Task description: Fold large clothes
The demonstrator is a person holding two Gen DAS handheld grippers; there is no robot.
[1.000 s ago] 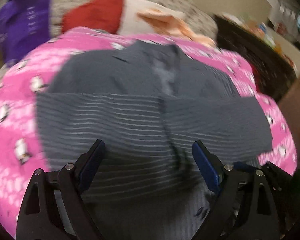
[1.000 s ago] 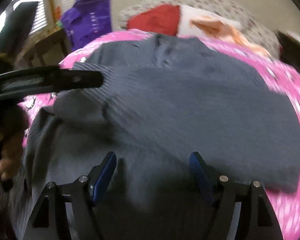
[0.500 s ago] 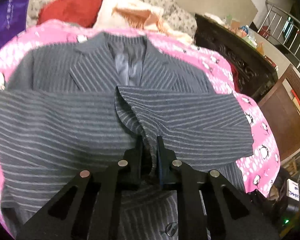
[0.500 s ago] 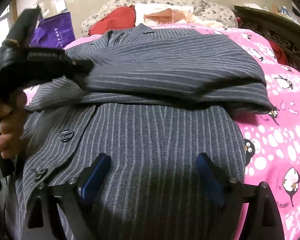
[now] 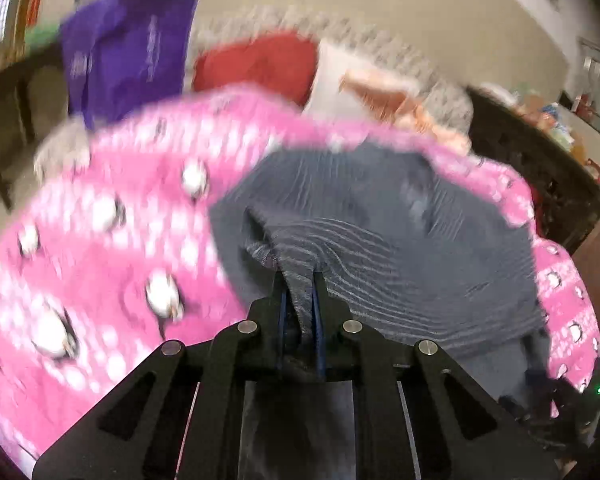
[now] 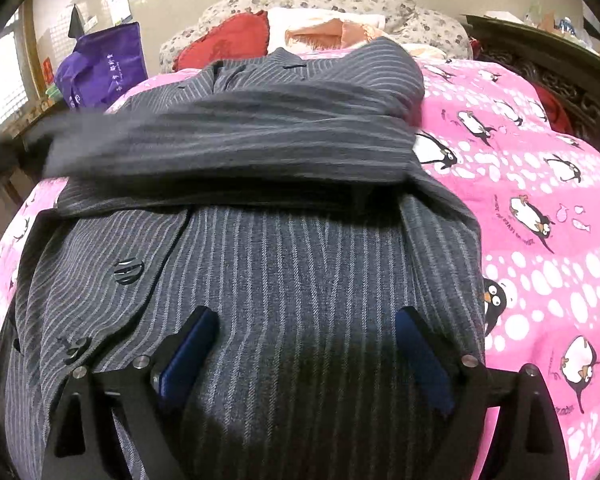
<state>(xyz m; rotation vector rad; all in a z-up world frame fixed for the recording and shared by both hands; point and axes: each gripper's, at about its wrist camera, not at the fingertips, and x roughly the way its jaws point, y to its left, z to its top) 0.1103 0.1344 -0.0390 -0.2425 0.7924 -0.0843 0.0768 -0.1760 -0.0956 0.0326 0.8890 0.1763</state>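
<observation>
The left gripper [image 5: 299, 280] is pinching a blurred fold of the striped jacket [image 6: 284, 264] lying on the pink penguin blanket [image 6: 540, 184]. The right gripper [image 6: 306, 320] is hovering spread over its hem, which is cut off below.

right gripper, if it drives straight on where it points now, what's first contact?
Most likely the pinstriped jacket: the right gripper, jaws open and empty, points down at its front panel, with nothing visible in between. Depth is unclear.

The jacket [image 6: 260, 280] lies on the bedspread [image 6: 540, 200], with pillows [image 6: 228, 40] behind and a bag [image 6: 100, 64] at far left.
</observation>
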